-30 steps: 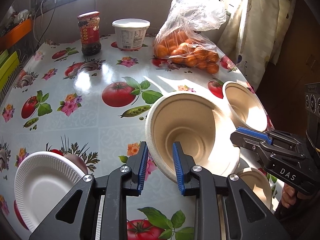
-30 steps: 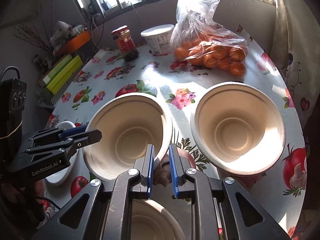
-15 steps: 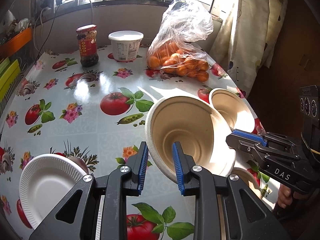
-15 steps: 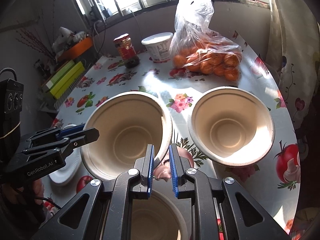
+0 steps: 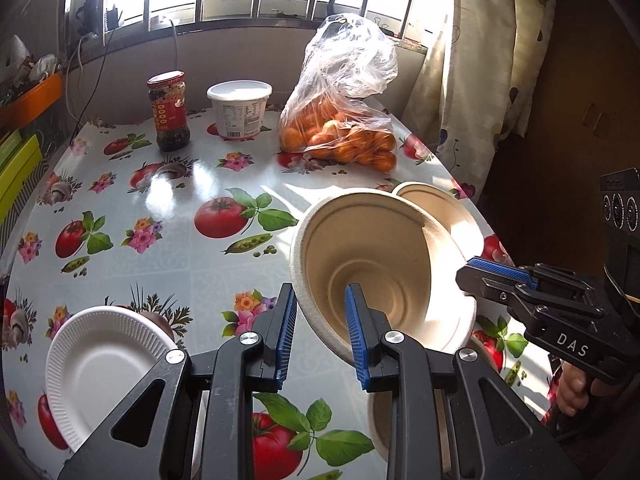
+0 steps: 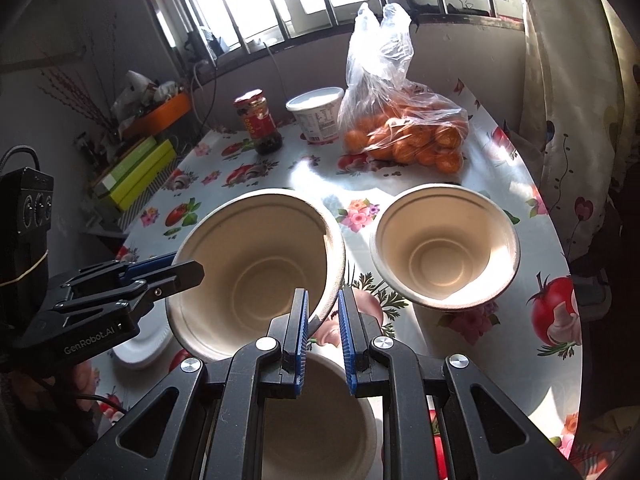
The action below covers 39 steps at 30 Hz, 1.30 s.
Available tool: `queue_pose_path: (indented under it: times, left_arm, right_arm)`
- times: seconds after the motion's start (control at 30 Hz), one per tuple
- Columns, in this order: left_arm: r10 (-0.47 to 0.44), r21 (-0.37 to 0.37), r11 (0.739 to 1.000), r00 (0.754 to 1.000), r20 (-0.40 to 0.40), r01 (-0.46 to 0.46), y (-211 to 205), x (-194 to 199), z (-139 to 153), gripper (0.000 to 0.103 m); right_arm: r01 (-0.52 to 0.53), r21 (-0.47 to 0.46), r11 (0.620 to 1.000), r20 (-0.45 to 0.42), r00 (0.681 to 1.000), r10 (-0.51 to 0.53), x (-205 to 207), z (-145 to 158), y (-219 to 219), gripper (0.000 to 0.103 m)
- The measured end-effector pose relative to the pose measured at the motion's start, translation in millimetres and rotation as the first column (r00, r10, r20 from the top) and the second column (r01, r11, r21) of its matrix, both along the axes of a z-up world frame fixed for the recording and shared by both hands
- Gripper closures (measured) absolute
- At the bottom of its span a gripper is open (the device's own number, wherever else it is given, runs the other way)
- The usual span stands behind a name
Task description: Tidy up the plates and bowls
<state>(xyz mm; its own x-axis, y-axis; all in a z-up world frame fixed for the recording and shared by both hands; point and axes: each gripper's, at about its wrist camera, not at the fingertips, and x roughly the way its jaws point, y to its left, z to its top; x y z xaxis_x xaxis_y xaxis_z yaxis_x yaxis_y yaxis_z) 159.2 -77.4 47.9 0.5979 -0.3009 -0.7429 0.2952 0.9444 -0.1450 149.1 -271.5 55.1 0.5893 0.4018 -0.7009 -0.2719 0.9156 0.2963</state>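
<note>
A beige pulp bowl (image 5: 380,264) (image 6: 256,272) hangs tilted above the flowered tablecloth, held from two sides. My left gripper (image 5: 320,336) (image 6: 176,272) is shut on its left rim, one pad inside and one outside. My right gripper (image 6: 324,332) (image 5: 472,272) is shut on the opposite rim. A second beige bowl (image 6: 444,252) (image 5: 440,208) stands on the table to the right. Directly under the grippers a third beige bowl (image 6: 320,420) (image 5: 380,420) is partly hidden by the fingers. A white ribbed paper plate (image 5: 104,368) (image 6: 140,344) lies at the near left.
At the back stand a red-lidded jar (image 5: 168,116), a white lidded tub (image 5: 239,110) and a plastic bag of oranges (image 5: 340,132). A curtain (image 5: 480,60) hangs by the right table edge. Green boxes (image 6: 136,172) lie off the left side.
Both grippers have risen together with the bowl between them. The table, the second bowl and the plate now look farther below.
</note>
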Motion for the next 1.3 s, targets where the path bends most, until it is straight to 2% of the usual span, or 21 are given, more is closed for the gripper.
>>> queue_pose_path:
  times: [0.73, 1.3]
  left_arm:
    - [-0.042, 0.044, 0.998, 0.998, 0.047, 0.04, -17, -47, 3, 0.077]
    - [-0.085, 0.055, 0.995, 0.996, -0.001, 0.085, -27, -67, -20, 0.077]
  right_arm:
    - [0.038, 0.02, 0.999, 0.026, 0.999, -0.039, -51, 5, -15, 0.087]
    - [0.078, 0.022, 0.997, 0.01, 0.997, -0.078, -82, -10, -24, 0.087]
